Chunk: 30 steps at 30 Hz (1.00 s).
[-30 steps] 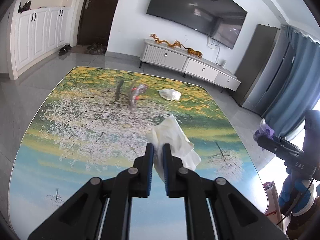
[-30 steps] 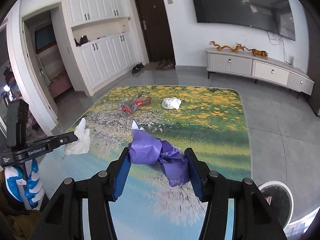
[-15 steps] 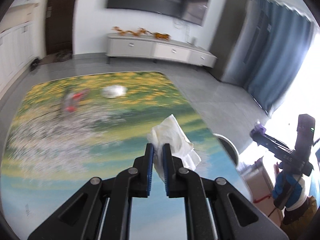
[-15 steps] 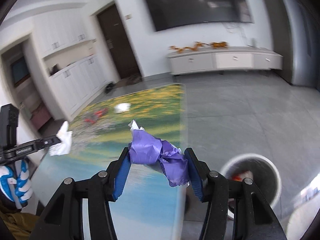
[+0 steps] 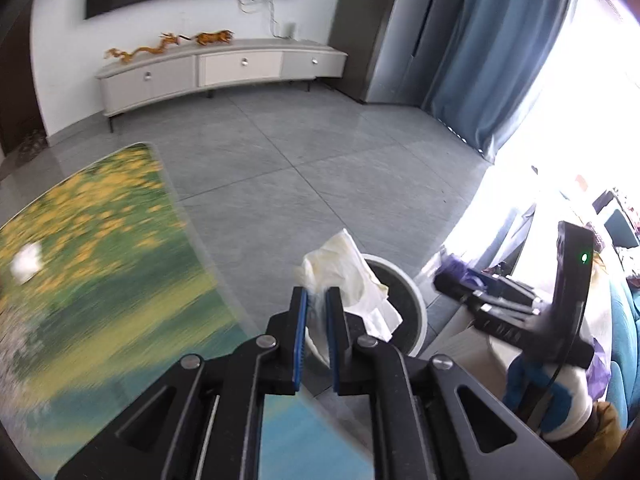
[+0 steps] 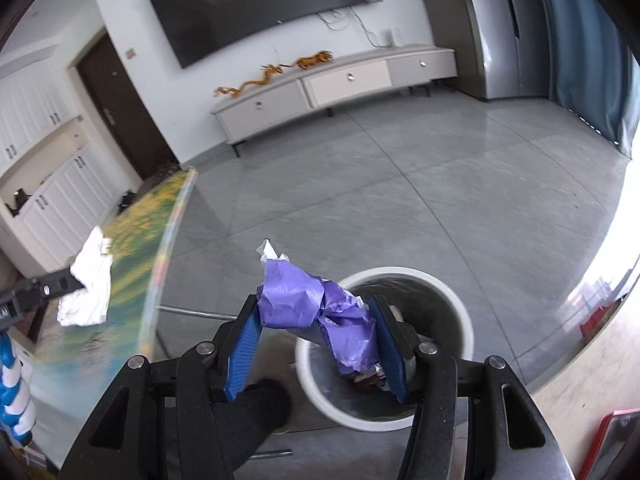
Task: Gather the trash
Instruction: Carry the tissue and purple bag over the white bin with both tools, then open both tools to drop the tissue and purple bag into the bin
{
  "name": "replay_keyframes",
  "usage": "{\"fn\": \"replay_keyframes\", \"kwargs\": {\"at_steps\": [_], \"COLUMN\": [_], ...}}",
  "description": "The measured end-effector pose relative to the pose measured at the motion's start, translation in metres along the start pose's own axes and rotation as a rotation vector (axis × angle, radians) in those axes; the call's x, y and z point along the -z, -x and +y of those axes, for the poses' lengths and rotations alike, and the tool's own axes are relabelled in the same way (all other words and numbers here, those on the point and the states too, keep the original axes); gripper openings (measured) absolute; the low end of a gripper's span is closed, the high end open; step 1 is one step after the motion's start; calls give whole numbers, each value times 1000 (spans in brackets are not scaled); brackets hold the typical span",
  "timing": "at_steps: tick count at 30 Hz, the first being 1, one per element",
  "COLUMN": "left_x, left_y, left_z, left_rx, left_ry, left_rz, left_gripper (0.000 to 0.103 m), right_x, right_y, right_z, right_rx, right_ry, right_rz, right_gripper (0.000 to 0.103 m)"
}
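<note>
Trash fills both claws: left claw (image 5: 316, 300) pinches a white tissue (image 5: 344, 268), right claw (image 6: 318, 320) squeezes purple crumpled paper (image 6: 316, 304) over the white bin (image 6: 460, 312) (bench (image 5: 100, 240) lies left).

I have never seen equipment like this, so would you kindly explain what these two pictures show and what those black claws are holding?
There is no robot: a person holds a two-finger gripper in each hand, with a wide-angle camera on each looking along its fingers. One picture comes from the left gripper, pinched shut on a crumpled white tissue. The other comes from the right gripper, clamped on a purple wrapper above a white trash bin. Beside it is a table printed with a landscape, where another white scrap lies, blurred.
</note>
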<state>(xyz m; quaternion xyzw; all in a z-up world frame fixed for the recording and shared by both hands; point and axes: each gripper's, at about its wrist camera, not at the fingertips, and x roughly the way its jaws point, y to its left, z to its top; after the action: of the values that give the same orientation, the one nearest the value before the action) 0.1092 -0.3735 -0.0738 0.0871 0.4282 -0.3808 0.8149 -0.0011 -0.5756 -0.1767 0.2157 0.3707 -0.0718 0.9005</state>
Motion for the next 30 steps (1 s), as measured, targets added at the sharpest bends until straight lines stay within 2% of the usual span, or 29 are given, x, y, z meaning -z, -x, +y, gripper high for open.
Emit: {"fn": "replay_keyframes", "kwargs": {"at_steps": [6, 9, 10, 17, 18, 23, 30], "left_x": [-22, -26, -27, -28, -28, -20, -15], "left_y": [-58, -83, -93, -128, -130, -123, -91], "left_z": [-21, -22, -22, -22, -23, -25, -24], "left_rx": [47, 88, 105, 150, 151, 154, 114], "left_ry": [24, 63, 81, 135, 135, 119, 94], "left_rz": [56, 89, 105, 172, 174, 173, 120], "left_gripper": [12, 13, 14, 30, 33, 33, 35], "right_x": [1, 3, 1, 4, 5, 7, 9], "right_y": [-26, -36, -40, -35, -30, -17, -2], "right_z": [-25, -33, -32, -42, -42, -43, -28], "right_rx": [60, 95, 104, 165, 175, 185, 168], "right_ry": [-38, -56, -63, -95, -96, -99, -92], "right_rz": [41, 58, 61, 44, 34, 4, -16], "right_gripper": [55, 67, 70, 73, 73, 75, 77]}}
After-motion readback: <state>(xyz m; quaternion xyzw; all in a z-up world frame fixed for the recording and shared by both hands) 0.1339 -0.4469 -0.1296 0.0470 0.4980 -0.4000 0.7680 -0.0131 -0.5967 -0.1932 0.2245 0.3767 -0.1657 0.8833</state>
